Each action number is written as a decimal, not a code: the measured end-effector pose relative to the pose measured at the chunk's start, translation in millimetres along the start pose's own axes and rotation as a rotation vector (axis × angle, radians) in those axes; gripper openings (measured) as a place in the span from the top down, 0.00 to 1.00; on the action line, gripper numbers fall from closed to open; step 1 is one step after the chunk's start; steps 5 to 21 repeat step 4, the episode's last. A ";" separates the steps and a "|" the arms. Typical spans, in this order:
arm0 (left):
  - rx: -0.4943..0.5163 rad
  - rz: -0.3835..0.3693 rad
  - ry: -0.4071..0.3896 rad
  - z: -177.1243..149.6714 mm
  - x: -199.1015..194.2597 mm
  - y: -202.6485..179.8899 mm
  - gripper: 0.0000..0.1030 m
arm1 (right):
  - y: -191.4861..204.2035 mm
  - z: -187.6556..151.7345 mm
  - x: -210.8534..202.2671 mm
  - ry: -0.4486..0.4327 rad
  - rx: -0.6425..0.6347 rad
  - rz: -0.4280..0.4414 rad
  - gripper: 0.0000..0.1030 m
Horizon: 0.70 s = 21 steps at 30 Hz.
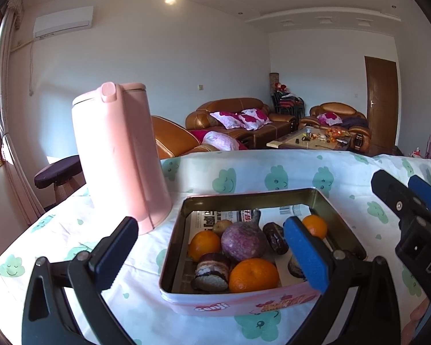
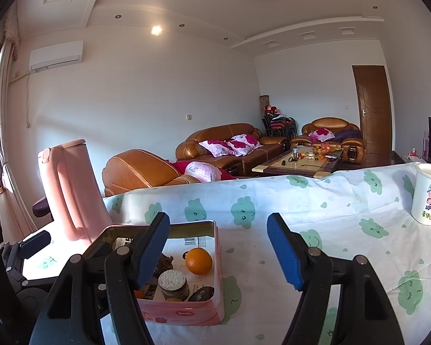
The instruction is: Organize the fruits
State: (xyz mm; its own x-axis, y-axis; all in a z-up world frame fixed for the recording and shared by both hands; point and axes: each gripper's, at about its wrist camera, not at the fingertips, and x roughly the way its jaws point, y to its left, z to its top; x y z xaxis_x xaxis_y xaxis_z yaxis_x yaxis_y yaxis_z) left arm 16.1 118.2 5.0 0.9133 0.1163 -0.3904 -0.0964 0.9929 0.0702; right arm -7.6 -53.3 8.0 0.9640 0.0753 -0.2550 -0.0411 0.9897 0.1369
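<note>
A pink tin box stands on the cloth-covered table. It holds three oranges, a purple round fruit, dark dates and sandwich cookies. My left gripper is open and empty, just above the near edge of the tin. My right gripper is open and empty, over the tin's right wall. One orange and a cookie stack show in the right wrist view. The right gripper also shows in the left wrist view.
A tall pink kettle stands left of the tin, close behind it. A white cartoon cup stands at the far right of the table. The tablecloth is white with green clouds. Sofas and a coffee table lie beyond.
</note>
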 end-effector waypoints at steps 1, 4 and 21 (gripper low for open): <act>-0.001 -0.001 0.001 0.0 0.0 -0.3 0.00 | 0.2 -0.3 -0.4 -0.001 -0.001 -0.001 0.30; 0.001 0.000 0.001 -0.1 0.0 -0.5 0.00 | -0.2 -0.5 -0.7 0.000 0.000 -0.002 0.30; 0.001 0.000 0.001 -0.1 0.0 -0.5 0.00 | -0.2 -0.5 -0.7 0.000 0.000 -0.002 0.30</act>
